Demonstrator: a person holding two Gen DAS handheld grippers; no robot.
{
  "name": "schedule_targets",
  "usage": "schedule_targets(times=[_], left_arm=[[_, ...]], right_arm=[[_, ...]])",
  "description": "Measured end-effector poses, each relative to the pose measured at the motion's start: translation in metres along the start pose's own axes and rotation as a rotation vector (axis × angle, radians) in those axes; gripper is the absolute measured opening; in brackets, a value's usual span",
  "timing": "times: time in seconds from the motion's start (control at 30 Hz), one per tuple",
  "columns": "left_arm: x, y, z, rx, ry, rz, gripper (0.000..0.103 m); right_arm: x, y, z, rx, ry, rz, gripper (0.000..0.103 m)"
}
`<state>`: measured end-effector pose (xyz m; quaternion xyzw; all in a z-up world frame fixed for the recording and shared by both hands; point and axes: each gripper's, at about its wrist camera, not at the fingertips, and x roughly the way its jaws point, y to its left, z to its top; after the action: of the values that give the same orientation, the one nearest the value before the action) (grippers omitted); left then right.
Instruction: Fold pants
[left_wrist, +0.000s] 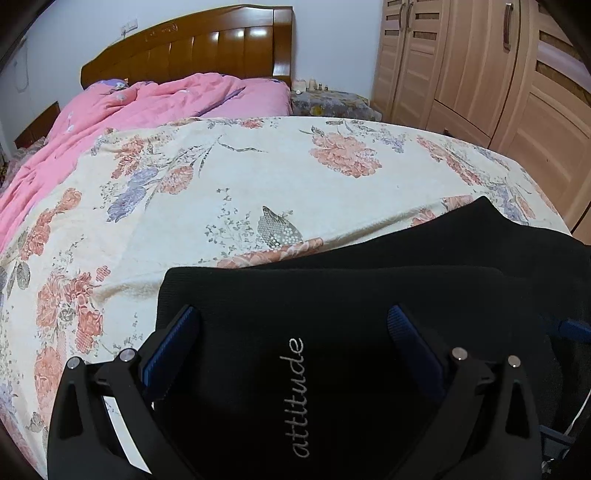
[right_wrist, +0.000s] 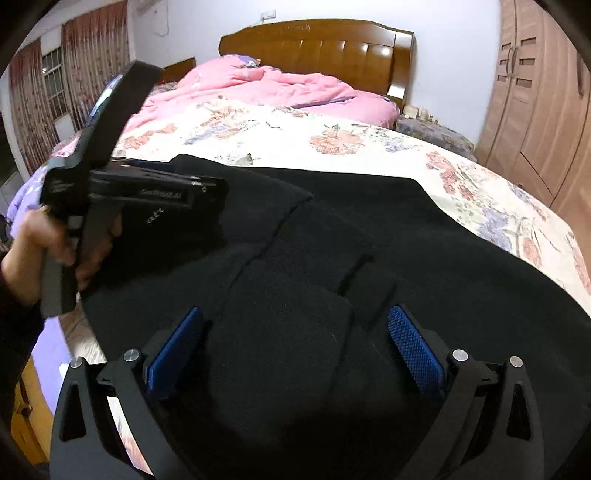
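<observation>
A: What's the surface?
B: A bed with a floral sheet (left_wrist: 258, 173), a pink quilt (left_wrist: 147, 103) bunched by the wooden headboard (right_wrist: 317, 48), a wardrobe (left_wrist: 480, 66) at the right.
A: The pants?
B: Black pants (right_wrist: 369, 229) lie on the near edge.
A: Grippers?
B: The left gripper (left_wrist: 291, 325) and right gripper (right_wrist: 295, 325) are both spread wide over the cloth, gripping nothing.

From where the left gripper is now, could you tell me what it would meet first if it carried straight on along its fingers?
The left gripper is open over the black pants. Straight ahead, it would most likely pass their far edge onto the floral bedspread; its height above the fabric is unclear.
</observation>
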<state>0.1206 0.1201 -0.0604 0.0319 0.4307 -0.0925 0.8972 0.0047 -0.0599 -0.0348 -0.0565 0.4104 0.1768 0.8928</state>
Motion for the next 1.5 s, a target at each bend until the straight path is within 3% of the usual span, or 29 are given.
schedule_targets(times=[0.07, 0.13, 0.27, 0.47, 0.63, 0.73, 0.87, 1.5], left_arm=[[-0.001, -0.001, 0.0, 0.003, -0.003, 0.006, 0.101], [-0.003, -0.002, -0.001, 0.008, -0.019, 0.028, 0.101], [-0.027, -0.02, -0.004, 0.048, -0.104, 0.133, 0.101], [-0.073, -0.11, -0.028, 0.223, -0.194, 0.046, 0.101], [-0.067, -0.186, -0.055, 0.385, -0.157, -0.003, 0.101], [-0.05, -0.207, -0.068, 0.433, -0.105, 0.001, 0.101], [-0.039, -0.219, -0.082, 0.461, -0.123, 0.054, 0.102], [-0.036, -0.21, -0.083, 0.424, -0.101, 0.024, 0.102]], right_arm=[[0.001, -0.015, -0.006, 0.064, 0.027, 0.049, 0.097], [-0.003, -0.022, -0.009, 0.091, 0.037, 0.024, 0.098], [-0.038, -0.039, -0.02, 0.1, -0.045, 0.034, 0.098], [-0.06, -0.082, -0.048, 0.167, -0.043, -0.102, 0.098], [-0.067, -0.102, -0.068, 0.199, -0.037, -0.179, 0.098], [-0.063, -0.113, -0.083, 0.201, 0.018, -0.247, 0.098], [-0.068, -0.123, -0.097, 0.213, -0.008, -0.205, 0.098], [-0.087, -0.122, -0.116, 0.149, -0.009, -0.217, 0.098]])
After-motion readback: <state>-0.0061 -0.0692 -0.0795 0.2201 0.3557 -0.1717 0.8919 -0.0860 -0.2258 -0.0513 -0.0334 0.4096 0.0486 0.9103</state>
